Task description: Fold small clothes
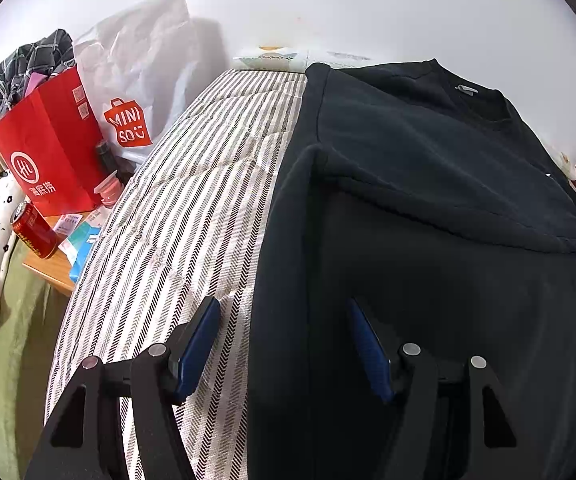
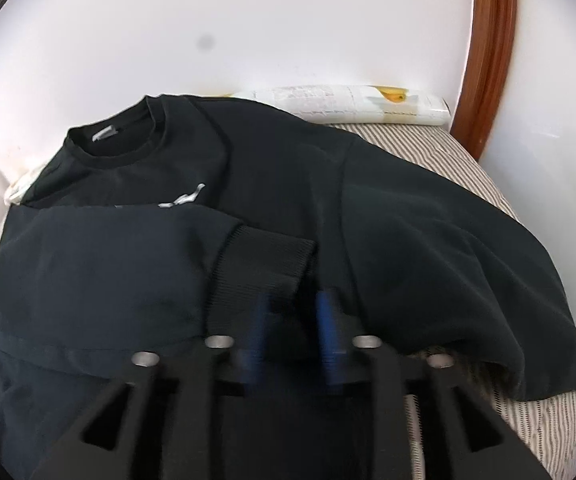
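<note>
A black sweatshirt [image 1: 427, 184] lies flat on a striped mattress [image 1: 192, 208], collar toward the wall. One sleeve is folded across the chest, its ribbed cuff [image 2: 264, 264] lying near the middle. My left gripper [image 1: 284, 320] is open and empty, straddling the sweatshirt's left edge low over the bed. My right gripper [image 2: 293, 320] is blurred, its blue fingers [image 2: 327, 320] set apart with a gap just in front of the cuff, holding nothing I can see. The sweatshirt [image 2: 407, 220] fills the right wrist view, its other sleeve hanging toward the mattress edge.
A nightstand [image 1: 48, 272] left of the bed carries a red paper bag [image 1: 48, 152], a white Miniso bag [image 1: 140, 80], a red can [image 1: 34, 232] and small items. A folded white packet [image 2: 351, 104] lies by the wall. A wooden frame [image 2: 491, 48] stands at right.
</note>
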Tool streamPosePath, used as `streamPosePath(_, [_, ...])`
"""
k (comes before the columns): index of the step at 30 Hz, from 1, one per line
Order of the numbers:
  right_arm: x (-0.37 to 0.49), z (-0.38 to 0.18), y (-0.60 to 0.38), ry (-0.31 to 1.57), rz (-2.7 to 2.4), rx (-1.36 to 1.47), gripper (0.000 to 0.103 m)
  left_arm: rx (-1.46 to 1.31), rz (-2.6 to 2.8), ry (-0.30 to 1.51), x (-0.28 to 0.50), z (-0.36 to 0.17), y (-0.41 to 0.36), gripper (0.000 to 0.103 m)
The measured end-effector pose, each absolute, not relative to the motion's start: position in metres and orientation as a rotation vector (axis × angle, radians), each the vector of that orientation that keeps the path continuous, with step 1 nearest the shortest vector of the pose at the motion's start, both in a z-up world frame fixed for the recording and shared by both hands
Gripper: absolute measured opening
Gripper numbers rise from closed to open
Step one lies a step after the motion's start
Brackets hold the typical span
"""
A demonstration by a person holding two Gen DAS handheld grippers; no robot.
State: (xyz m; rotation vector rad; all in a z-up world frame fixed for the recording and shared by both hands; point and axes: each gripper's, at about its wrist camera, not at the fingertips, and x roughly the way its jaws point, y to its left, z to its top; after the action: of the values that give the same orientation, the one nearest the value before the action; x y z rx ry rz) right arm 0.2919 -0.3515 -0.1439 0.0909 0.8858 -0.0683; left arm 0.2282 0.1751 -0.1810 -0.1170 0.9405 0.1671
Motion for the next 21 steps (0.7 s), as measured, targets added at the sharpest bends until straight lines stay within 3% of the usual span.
streamPosePath(6, [0.307,-0.166,-0.344,0.955,-0.100,0.040,0.036,-0.132,0.131,0.926,0.222,-0.172,0.167,0.063])
streamPosePath(11, [0.272,-0.136,-0.346,0.888,-0.085,0.038,0.037,-0.107,0.106,0.922,0.221,-0.168,0.154,0.064])
streamPosePath(14, [0.241,-0.114,-0.359,0.817,-0.098,0.021,0.046,-0.098,0.100,0.927,0.221,-0.168,0.147,0.064])
streamPosePath(16, [0.225,-0.106,-0.382,0.797,-0.143,0.026,0.065,-0.089,0.098,0.932,0.221,-0.169,0.143,0.067])
streamPosePath(19, [0.199,-0.111,-0.435,0.794,-0.262,0.004,0.085,-0.092,0.101,0.934,0.218,-0.170,0.141,0.069])
streamPosePath(21, [0.185,-0.124,-0.466,0.833,-0.289,-0.013,0.088,-0.102,0.097,0.931,0.216,-0.170,0.141,0.070])
